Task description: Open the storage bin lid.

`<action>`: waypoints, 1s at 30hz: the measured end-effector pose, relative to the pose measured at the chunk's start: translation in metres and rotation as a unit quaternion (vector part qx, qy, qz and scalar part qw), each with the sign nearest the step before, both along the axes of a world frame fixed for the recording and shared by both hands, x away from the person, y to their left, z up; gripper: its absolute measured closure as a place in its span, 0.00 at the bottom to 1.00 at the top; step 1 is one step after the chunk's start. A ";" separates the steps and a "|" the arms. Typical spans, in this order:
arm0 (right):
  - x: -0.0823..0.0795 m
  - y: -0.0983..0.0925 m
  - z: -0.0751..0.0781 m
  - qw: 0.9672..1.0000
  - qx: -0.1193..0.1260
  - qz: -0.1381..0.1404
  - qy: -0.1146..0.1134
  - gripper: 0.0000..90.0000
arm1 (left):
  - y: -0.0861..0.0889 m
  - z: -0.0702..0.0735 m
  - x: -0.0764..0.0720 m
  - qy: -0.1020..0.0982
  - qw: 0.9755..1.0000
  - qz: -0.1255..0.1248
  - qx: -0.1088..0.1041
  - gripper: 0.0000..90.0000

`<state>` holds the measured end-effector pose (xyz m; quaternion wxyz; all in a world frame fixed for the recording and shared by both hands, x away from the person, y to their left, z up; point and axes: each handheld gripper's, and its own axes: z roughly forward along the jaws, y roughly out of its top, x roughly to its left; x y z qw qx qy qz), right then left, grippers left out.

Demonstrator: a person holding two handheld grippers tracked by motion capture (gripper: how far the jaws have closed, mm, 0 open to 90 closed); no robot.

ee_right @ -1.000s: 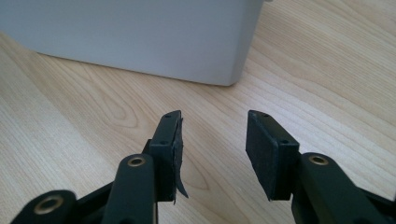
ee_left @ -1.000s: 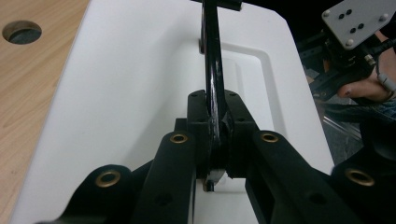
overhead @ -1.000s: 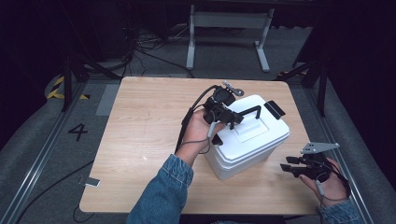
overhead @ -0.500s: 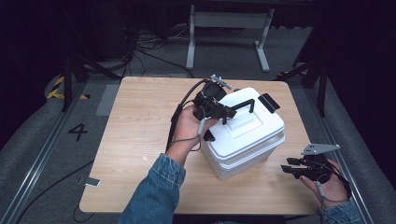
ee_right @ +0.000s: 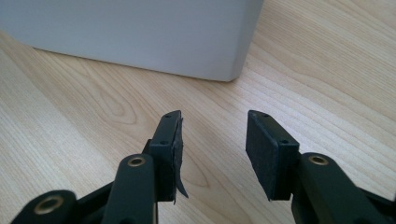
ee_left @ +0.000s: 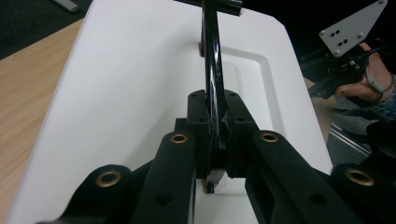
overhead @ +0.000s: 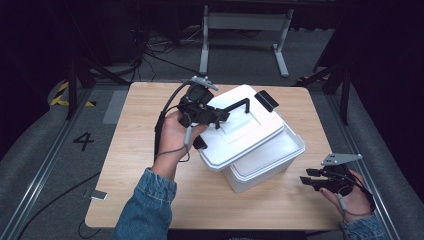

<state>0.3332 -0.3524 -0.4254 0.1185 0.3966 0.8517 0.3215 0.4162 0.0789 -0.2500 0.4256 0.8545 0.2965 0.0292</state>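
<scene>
While the left gripper (overhead: 207,116) stood clamped on the black handle (overhead: 236,106) of the white lid (overhead: 240,131), that lid sat tilted and shifted off the white box (overhead: 272,162), overhanging the box's left side and leaving the box's right rim uncovered. In the left gripper view the jaws pressed the thin handle (ee_left: 211,70) from both sides above the lid's flat top (ee_left: 130,84), with its shallow recessed panel to the right. A black latch tab (overhead: 266,100) projected from the lid's far edge. The right gripper (overhead: 312,179) rested low near the table's right front corner, well apart from the box; its jaws stood partly open with nothing between them, and the right gripper view showed bare wood grain between the pads (ee_right: 170,140) and a corner of the box (ee_right: 140,32) beyond. Nothing lay between that gripper and the box. The wooden table (overhead: 135,150) was pale, with rounded corners. On the grey floor to the left a painted numeral "4" (overhead: 83,141) could be read, beside a metal rail (overhead: 35,170); yellow-and-black hazard tape (overhead: 62,95) lay farther back. Behind the table stood a grey metal frame (overhead: 245,30) among loose black cables (overhead: 150,55), and the surrounding room was dark.
</scene>
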 end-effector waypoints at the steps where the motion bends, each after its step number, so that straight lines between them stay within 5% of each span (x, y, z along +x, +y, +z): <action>1: 0.000 0.000 0.000 1.000 0.000 0.000 0.001 0.64 | 0.005 0.000 -0.001 0.001 1.000 0.006 -0.002 0.94; 16: 0.006 0.007 -0.005 1.000 -0.005 0.008 0.010 0.64 | 0.068 -0.005 -0.020 -0.006 0.998 0.065 -0.004 0.94; 30: 0.006 0.008 -0.006 1.000 -0.006 0.014 0.003 0.62 | 0.117 -0.025 -0.041 -0.010 0.994 0.098 -0.040 0.94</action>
